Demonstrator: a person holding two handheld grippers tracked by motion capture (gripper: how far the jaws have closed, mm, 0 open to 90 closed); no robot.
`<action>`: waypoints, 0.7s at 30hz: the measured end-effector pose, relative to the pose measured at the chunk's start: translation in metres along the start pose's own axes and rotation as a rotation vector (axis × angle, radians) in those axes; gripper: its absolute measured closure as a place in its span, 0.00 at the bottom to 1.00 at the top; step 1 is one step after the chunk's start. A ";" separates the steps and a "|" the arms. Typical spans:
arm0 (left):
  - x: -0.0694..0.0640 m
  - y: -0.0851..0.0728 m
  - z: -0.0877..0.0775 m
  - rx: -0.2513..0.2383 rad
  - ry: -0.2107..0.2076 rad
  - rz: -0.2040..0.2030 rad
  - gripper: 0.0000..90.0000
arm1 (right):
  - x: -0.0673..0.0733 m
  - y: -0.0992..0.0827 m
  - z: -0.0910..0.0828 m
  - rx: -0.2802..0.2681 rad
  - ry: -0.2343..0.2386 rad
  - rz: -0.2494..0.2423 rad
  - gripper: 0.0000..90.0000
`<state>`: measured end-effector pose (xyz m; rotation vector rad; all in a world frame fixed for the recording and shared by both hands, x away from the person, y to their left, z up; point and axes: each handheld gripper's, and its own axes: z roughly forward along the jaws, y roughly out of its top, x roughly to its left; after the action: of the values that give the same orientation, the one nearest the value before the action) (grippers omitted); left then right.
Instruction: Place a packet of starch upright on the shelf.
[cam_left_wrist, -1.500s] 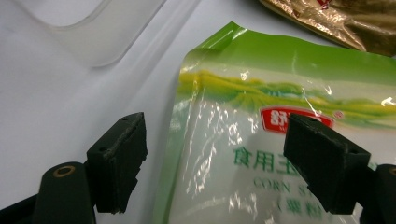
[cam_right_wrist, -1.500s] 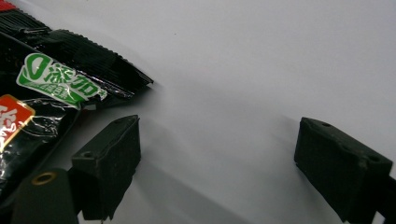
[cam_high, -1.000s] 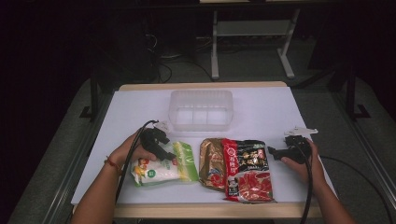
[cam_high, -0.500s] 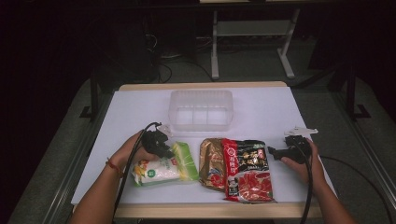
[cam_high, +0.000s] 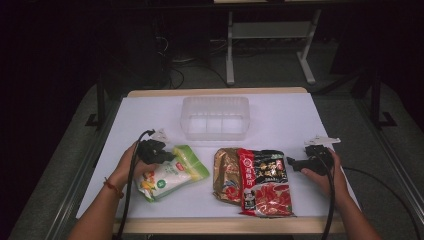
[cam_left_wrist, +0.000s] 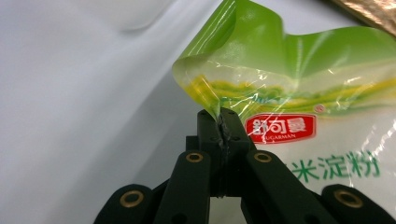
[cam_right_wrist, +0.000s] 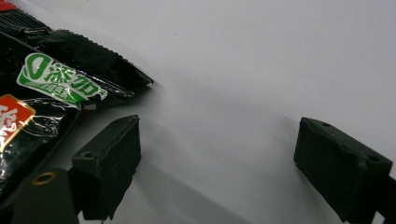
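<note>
A green and white starch bag (cam_high: 170, 172) lies at the table's front left. My left gripper (cam_high: 161, 152) is shut on the bag's upper green edge; its jaws have just been closing, and in the left gripper view the pads pinch the film of the bag (cam_left_wrist: 289, 88) at my left gripper (cam_left_wrist: 223, 126). A red and black packet (cam_high: 264, 182) lies on a gold packet (cam_high: 226, 172) at front centre. My right gripper (cam_high: 292, 163) rests open beside the red and black packet (cam_right_wrist: 51, 79), with bare table between the tips of my right gripper (cam_right_wrist: 217, 158).
A clear plastic container (cam_high: 215, 117) stands at the middle of the white table (cam_high: 280, 112), behind the packets. Cables trail from both grippers toward the front edge. Dark floor and a metal stand lie beyond the far edge.
My left gripper's jaws have shut on the green bag's edge and drawn it a little to the left and up, turning the bag. The right hand has stayed put.
</note>
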<state>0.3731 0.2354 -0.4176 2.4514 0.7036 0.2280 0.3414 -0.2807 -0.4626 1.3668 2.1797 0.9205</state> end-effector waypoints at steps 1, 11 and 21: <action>0.003 -0.004 -0.003 -0.006 0.011 -0.012 1.00 | 0.000 0.000 0.000 0.000 0.000 0.000 0.15; 0.030 -0.044 -0.030 -0.094 0.012 -0.147 0.99 | 0.000 0.000 0.000 0.000 -0.001 -0.001 0.15; 0.029 -0.081 -0.053 -0.227 -0.008 -0.149 0.97 | 0.000 0.000 0.000 0.000 0.000 0.001 0.15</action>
<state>0.3464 0.3323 -0.4200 2.1734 0.8063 0.2267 0.3412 -0.2806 -0.4626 1.3673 2.1791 0.9207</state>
